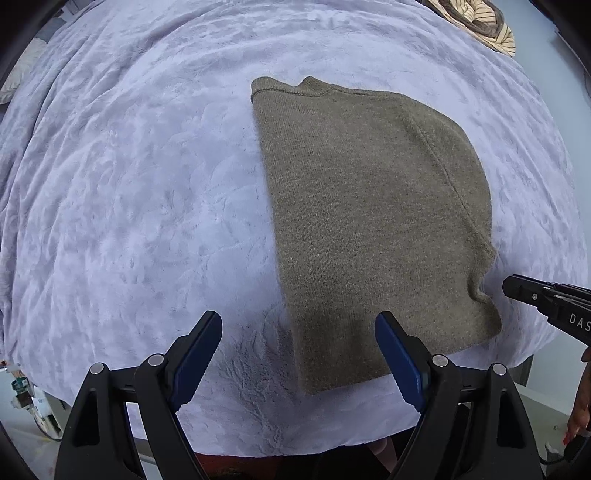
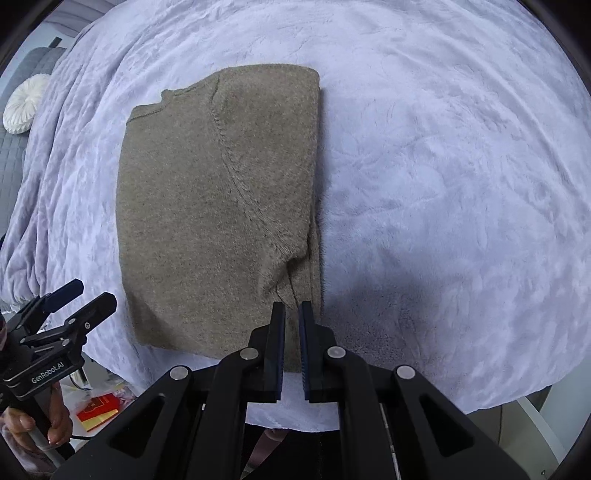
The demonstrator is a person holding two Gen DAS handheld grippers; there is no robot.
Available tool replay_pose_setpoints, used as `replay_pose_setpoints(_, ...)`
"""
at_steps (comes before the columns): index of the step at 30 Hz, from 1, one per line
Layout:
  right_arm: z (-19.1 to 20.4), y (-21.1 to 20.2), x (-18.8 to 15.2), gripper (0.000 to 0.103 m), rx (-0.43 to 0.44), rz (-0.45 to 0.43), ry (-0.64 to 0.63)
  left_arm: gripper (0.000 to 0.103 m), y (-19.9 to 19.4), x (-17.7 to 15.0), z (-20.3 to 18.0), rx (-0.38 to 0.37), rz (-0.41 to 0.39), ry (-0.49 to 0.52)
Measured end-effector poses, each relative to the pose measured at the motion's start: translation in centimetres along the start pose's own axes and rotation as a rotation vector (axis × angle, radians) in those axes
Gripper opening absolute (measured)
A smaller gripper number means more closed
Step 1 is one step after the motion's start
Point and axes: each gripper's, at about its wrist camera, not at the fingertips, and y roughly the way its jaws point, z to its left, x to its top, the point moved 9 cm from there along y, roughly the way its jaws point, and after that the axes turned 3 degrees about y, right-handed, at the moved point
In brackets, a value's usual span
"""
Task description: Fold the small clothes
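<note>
A small olive-brown knit sweater (image 1: pixel 373 221) lies folded lengthwise on a lavender plush blanket (image 1: pixel 129 203), collar at the far end. It also shows in the right wrist view (image 2: pixel 207 221). My left gripper (image 1: pixel 299 332) is open and empty above the sweater's near left edge; it also shows in the right wrist view (image 2: pixel 79 295). My right gripper (image 2: pixel 291 310) has its jaws nearly closed with a thin gap, over the sweater's near right corner, holding nothing visible. It also shows at the right edge of the left wrist view (image 1: pixel 517 288).
A striped garment (image 1: pixel 476 22) lies at the far right of the blanket. A white round cushion (image 2: pixel 24 103) sits at the far left. A red packet (image 2: pixel 98 406) lies on the floor below the near edge.
</note>
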Motion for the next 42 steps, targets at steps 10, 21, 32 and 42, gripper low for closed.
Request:
replay_pose_setpoints(10,3.0,-2.4,2.2,0.008,0.012,-0.050,-0.039,0.086,-1.8,1.2,0.6,0.000,-0.011,-0.047)
replay_pose_setpoints(21,5.3,-5.0,4.0,0.051,-0.007,-0.120,-0.069,0.086,-5.1,3.5,0.8,0.022,-0.080,-0.081)
replay_pose_setpoints(32,5.8,-6.4,4.3,0.081,-0.049,-0.170,-0.095,0.103,-5.9,3.8,0.7,0.036,-0.105,-0.100)
replay_pose_setpoints(42,5.7,-6.4,3.6,0.088,-0.070,-0.165,-0.082,0.103,-5.9,3.3,0.4,0.042,-0.095,-0.108)
